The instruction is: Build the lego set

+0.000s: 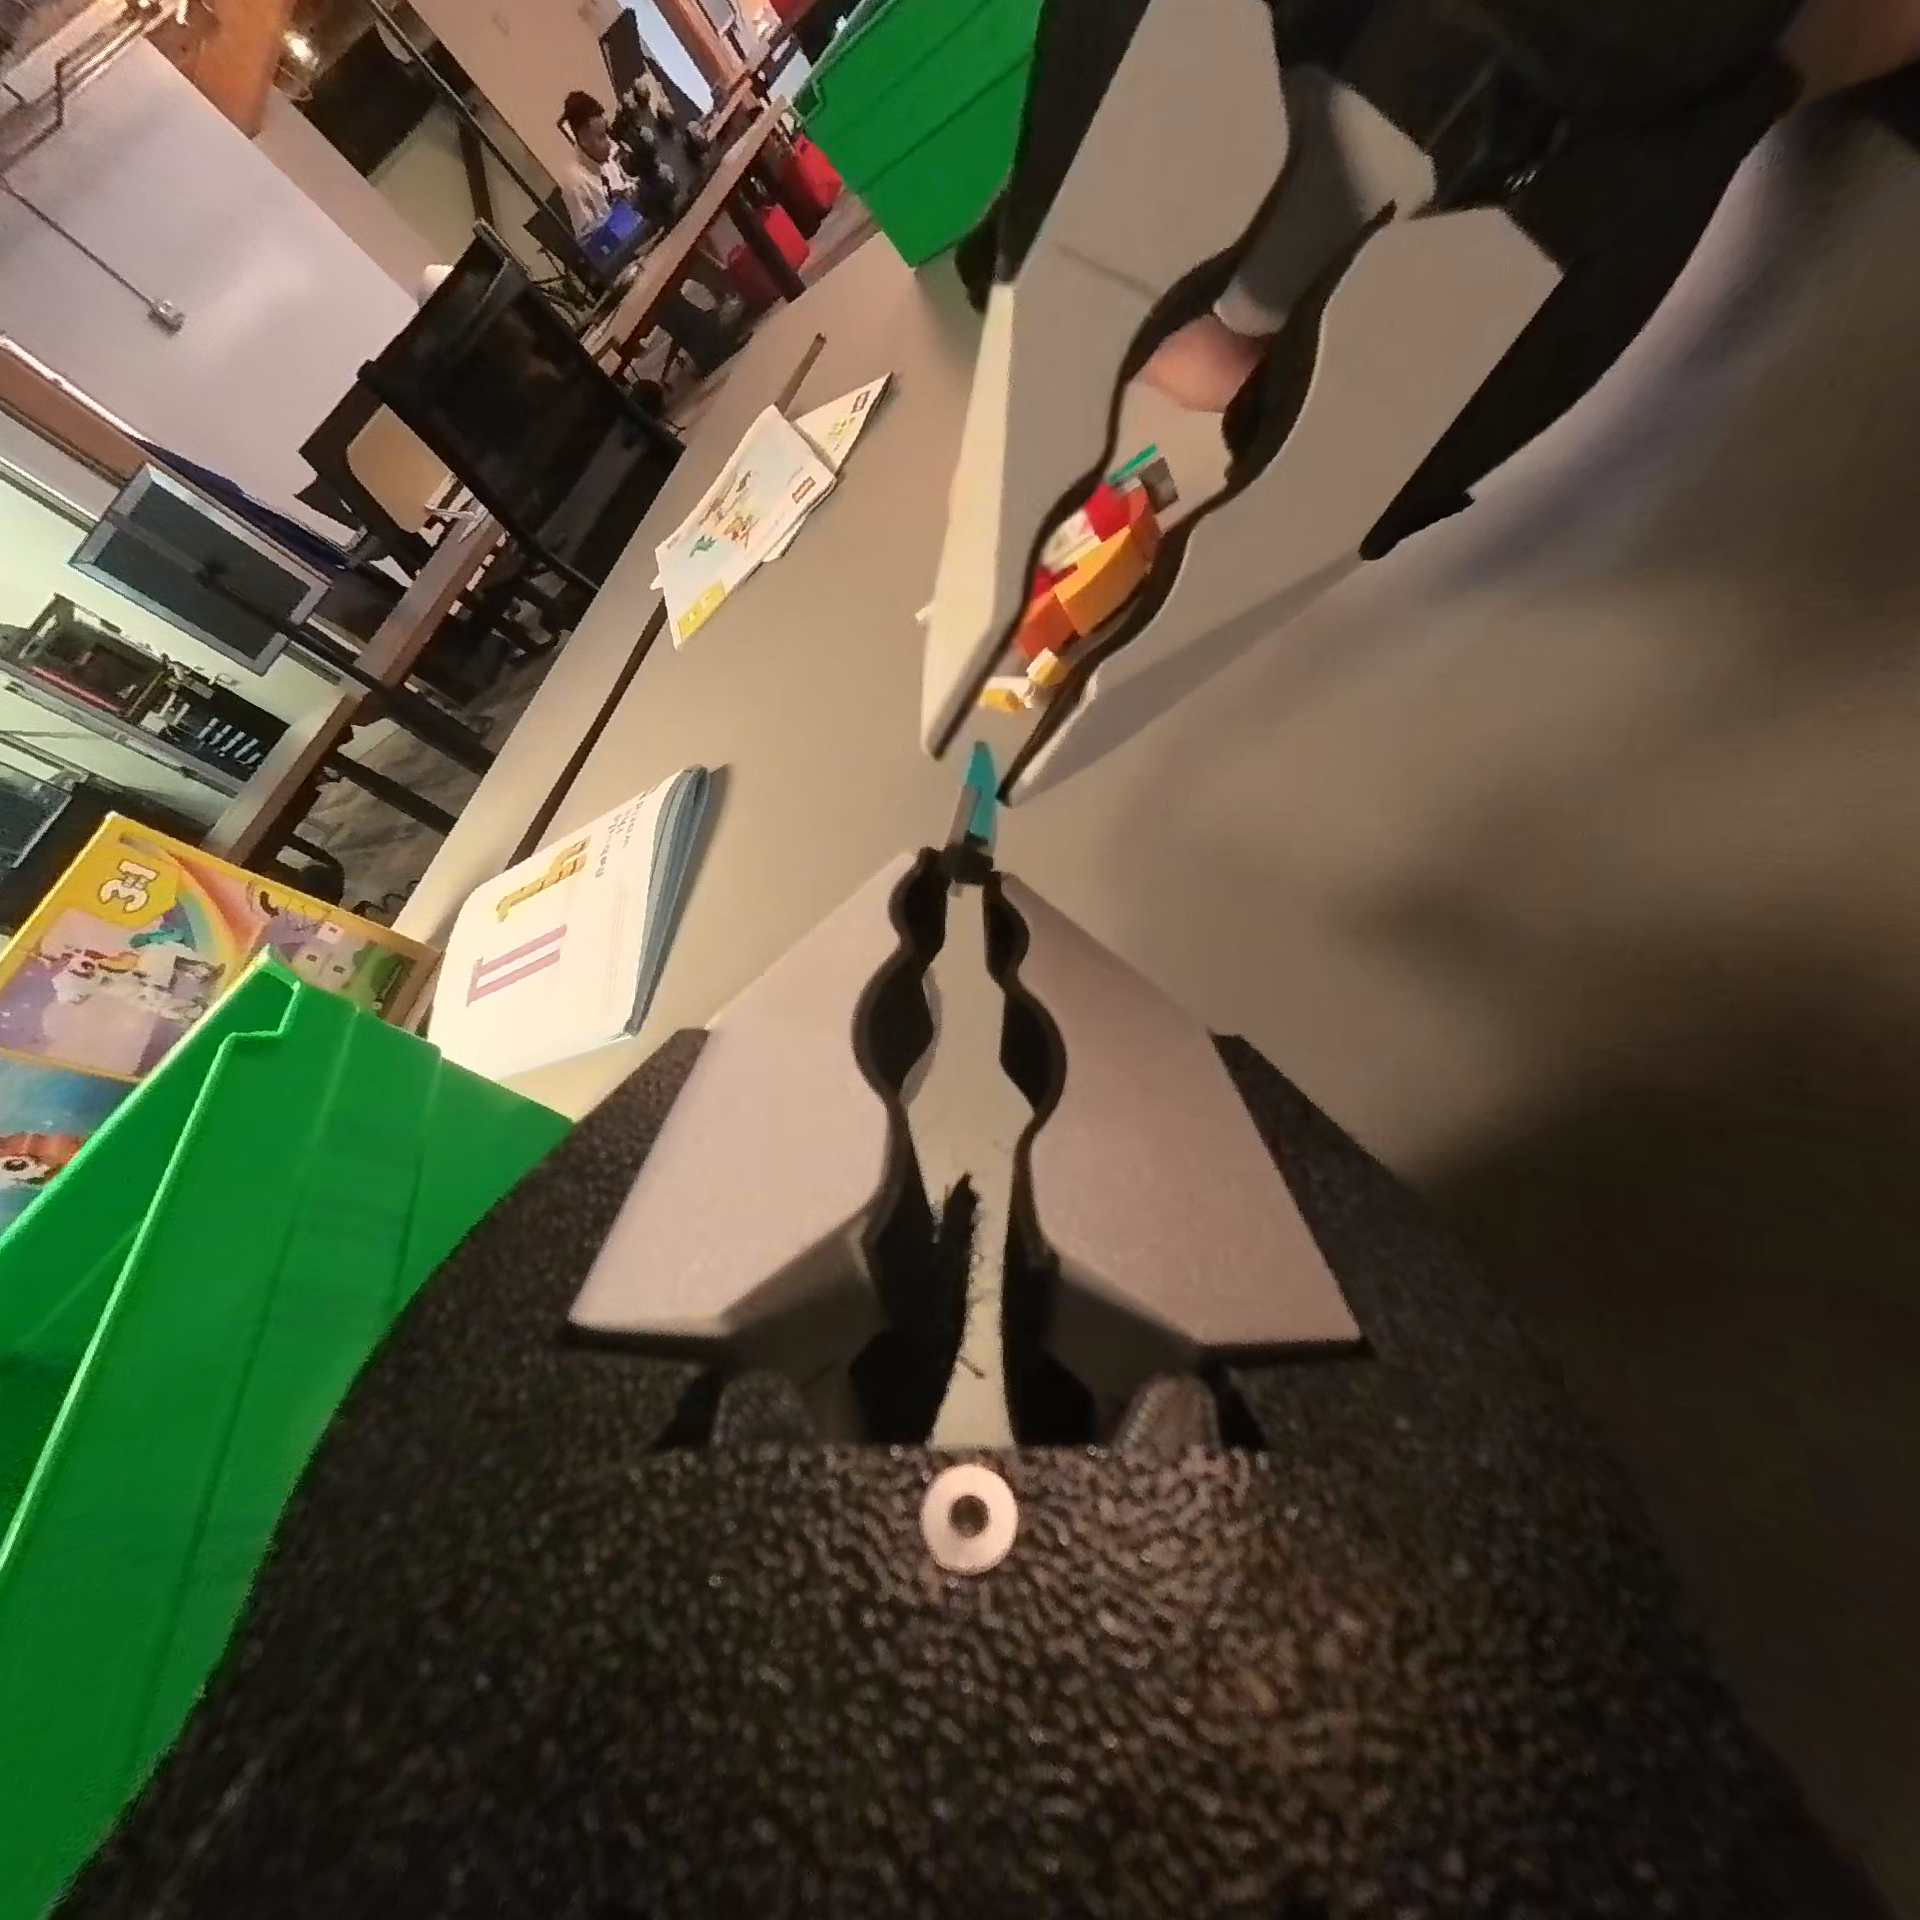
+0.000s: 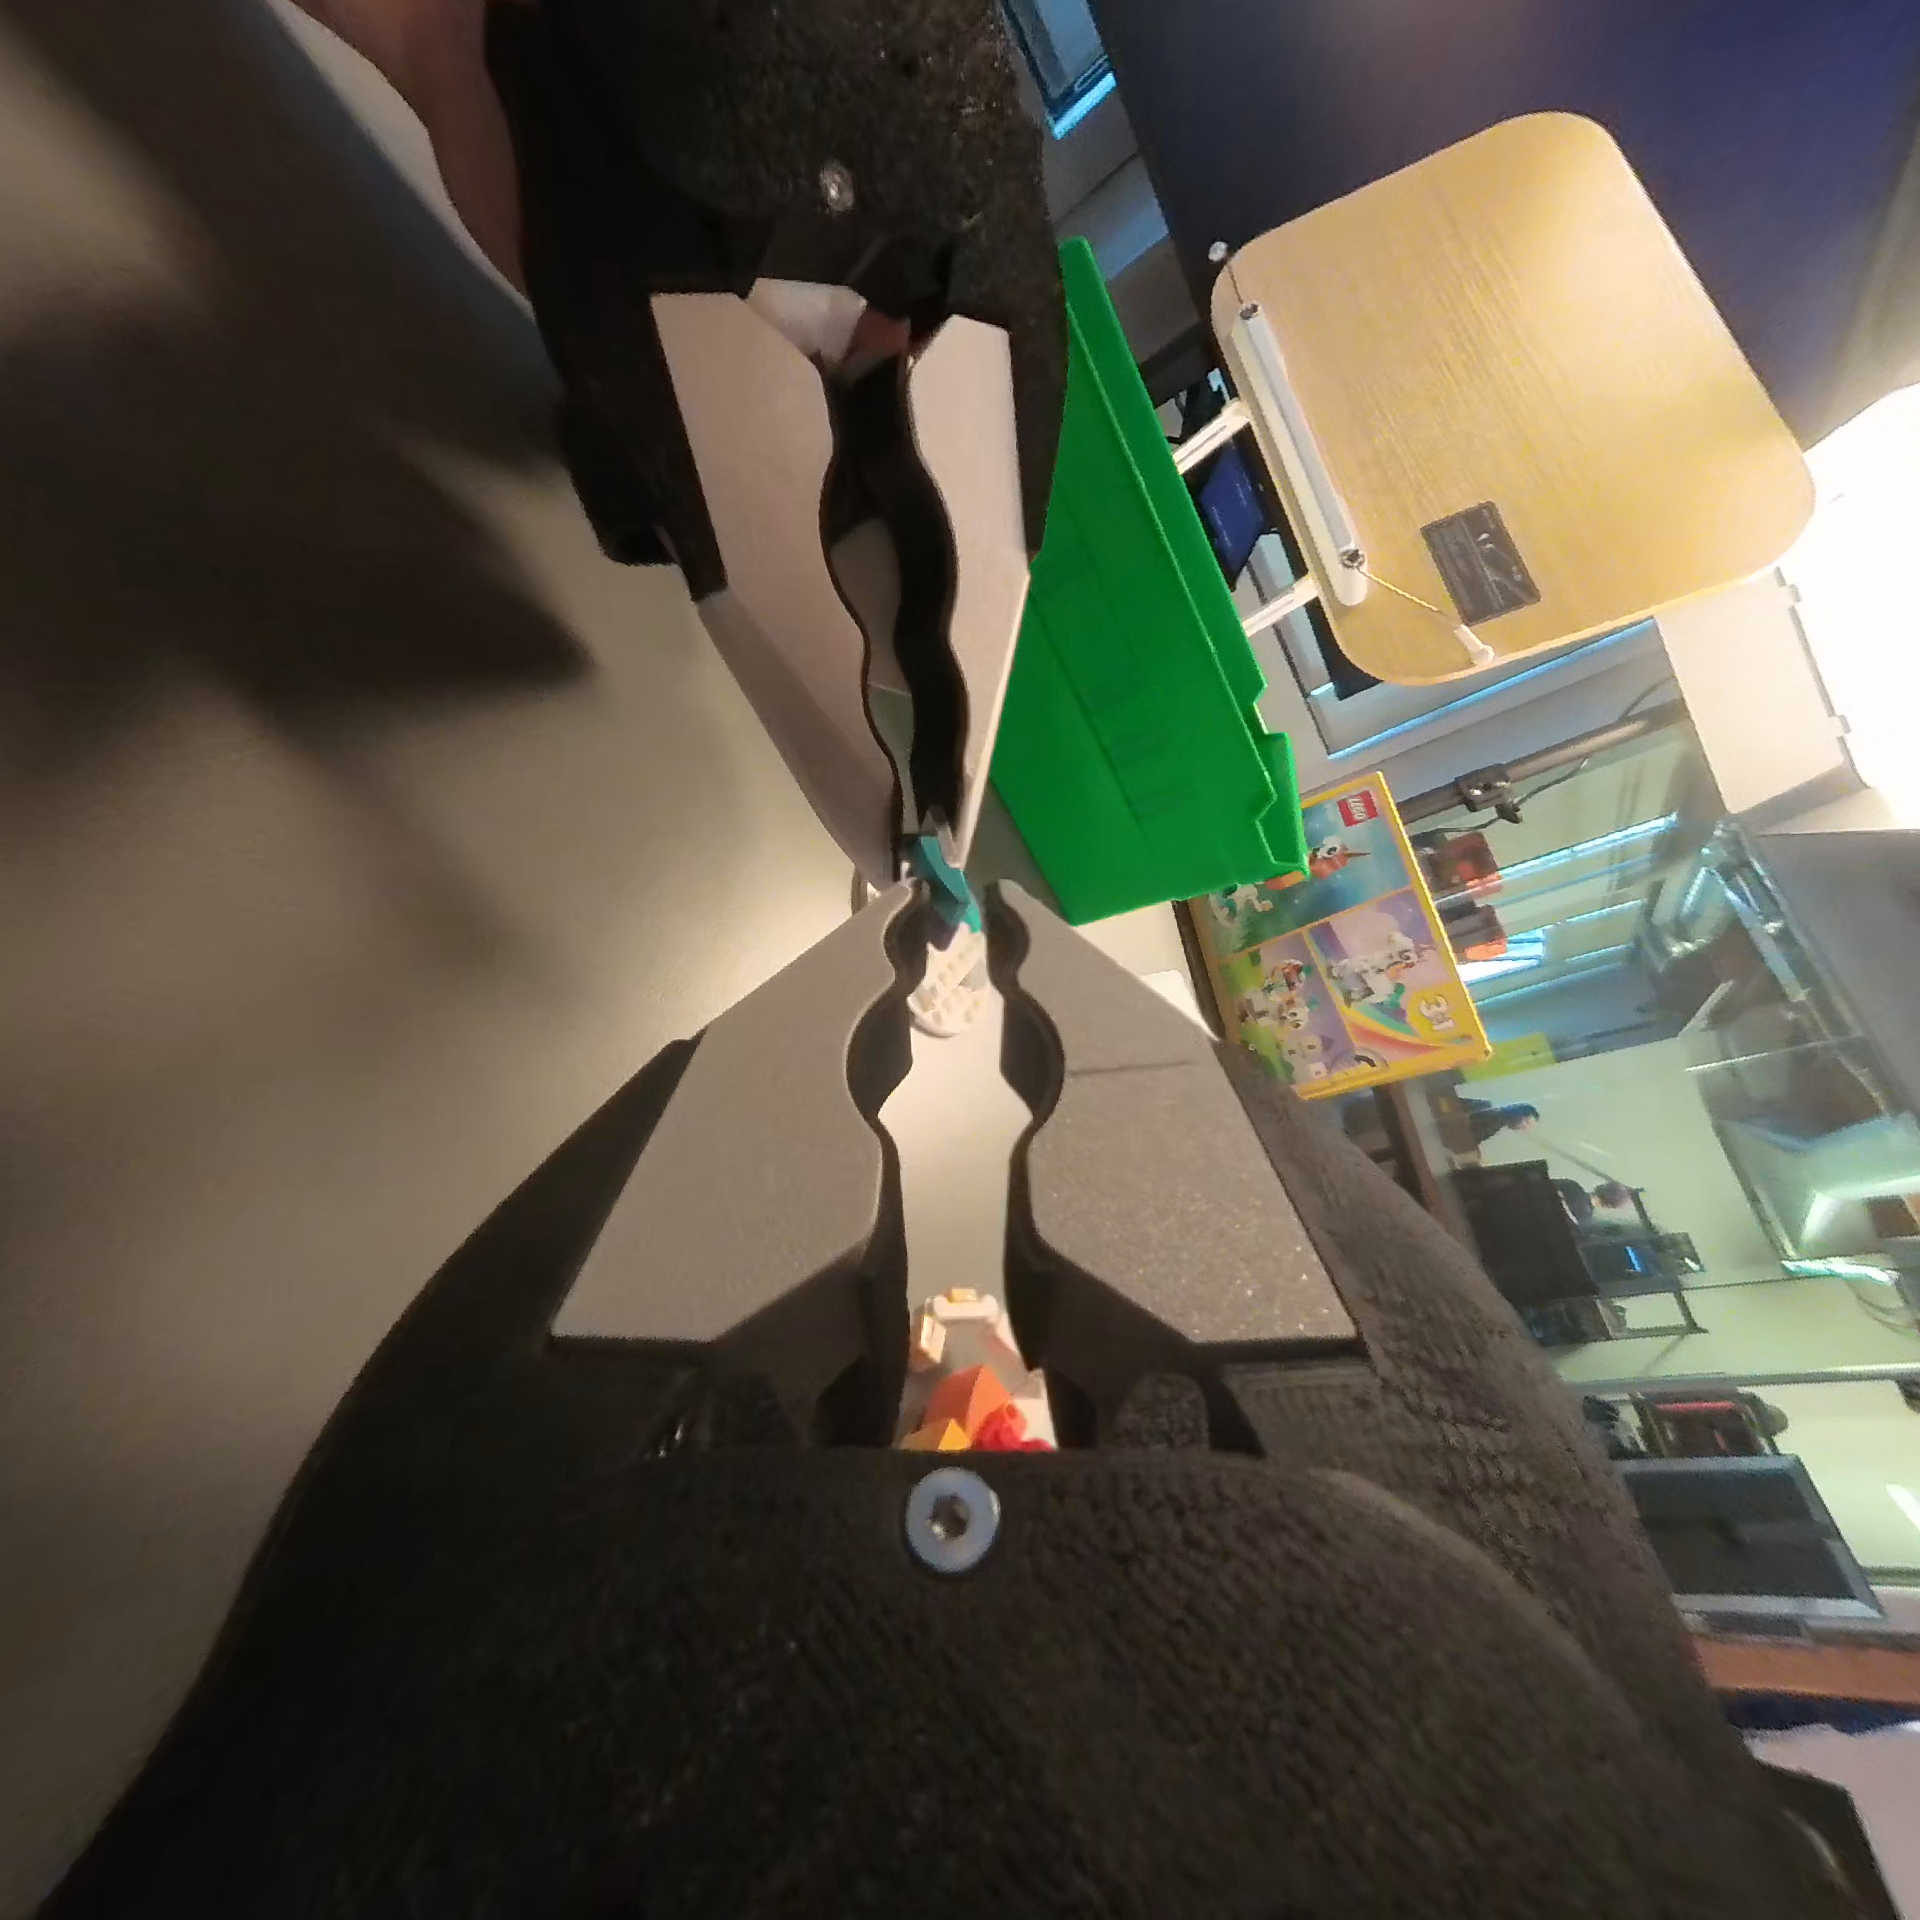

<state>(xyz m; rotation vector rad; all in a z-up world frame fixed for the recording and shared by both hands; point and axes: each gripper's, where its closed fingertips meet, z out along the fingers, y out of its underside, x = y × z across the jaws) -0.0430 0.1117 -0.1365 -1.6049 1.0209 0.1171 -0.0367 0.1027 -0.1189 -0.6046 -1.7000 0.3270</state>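
The grey desk (image 1: pixel 790 644) carries green bins (image 1: pixel 208 1299), a picture box (image 2: pixel 1340 935) and booklets (image 1: pixel 582 935). Above it the left gripper (image 1: pixel 961 883) and right gripper (image 2: pixel 951 920) meet tip to tip, seemingly so a small teal piece (image 1: pixel 979 805) can be brought up to an orange and red brick model (image 1: pixel 1091 561). The left fingers (image 1: pixel 914 904) are narrow, pinching that piece's dark end, and only this view shows the model whole between the right fingers; the right wrist view adds a white studded plate (image 2: pixel 948 987) below, its own fingers narrow with the model far back between them.
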